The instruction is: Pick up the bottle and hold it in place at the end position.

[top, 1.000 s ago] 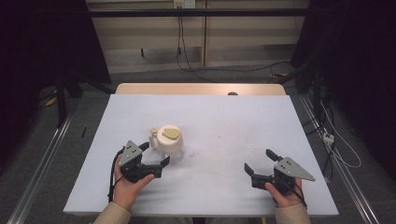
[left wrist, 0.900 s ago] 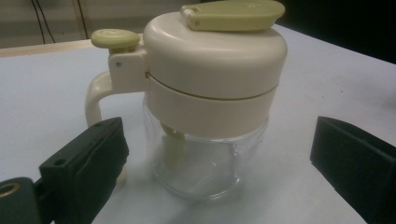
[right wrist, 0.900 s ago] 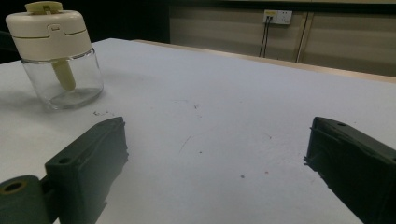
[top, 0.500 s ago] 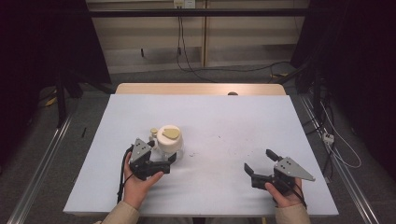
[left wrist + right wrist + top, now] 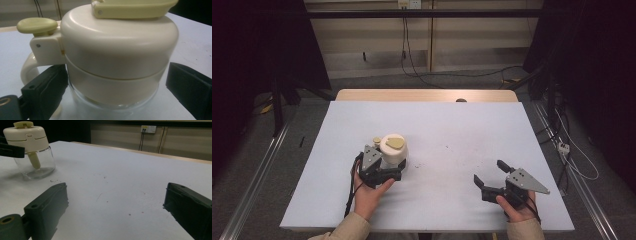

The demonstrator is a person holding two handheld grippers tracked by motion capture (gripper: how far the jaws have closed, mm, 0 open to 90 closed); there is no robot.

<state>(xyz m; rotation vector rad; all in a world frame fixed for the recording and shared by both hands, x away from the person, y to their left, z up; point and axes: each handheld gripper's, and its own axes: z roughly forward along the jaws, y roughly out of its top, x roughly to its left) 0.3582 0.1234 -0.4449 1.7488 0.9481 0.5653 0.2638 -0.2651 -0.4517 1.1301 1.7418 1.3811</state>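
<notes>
Two grippers sit over a big white table (image 5: 437,125). A small jug (image 5: 393,150) stands upright on the table, on the left side and a bit nearer the person than the middle. It has a clear glass bottom, a cream top, a pale yellow flap on the lid and a cream handle (image 5: 28,68) with a yellow button (image 5: 37,25) above it. The left gripper (image 5: 384,169) is right at the jug. In the left gripper view its two black jaws stand wide apart, one on each side of the jug. The jaw by the handle looks very close to the jug, but I cannot tell if it touches. The other jaw has a gap beside it, so the jug is not squeezed. The right gripper (image 5: 493,175) is well apart from the jug, near the right front of the table. Its jaws are spread wide too and hold nothing. In the right gripper view the jug (image 5: 31,151) is far off at the upper left, with a yellow stick hanging inside the glass.
</notes>
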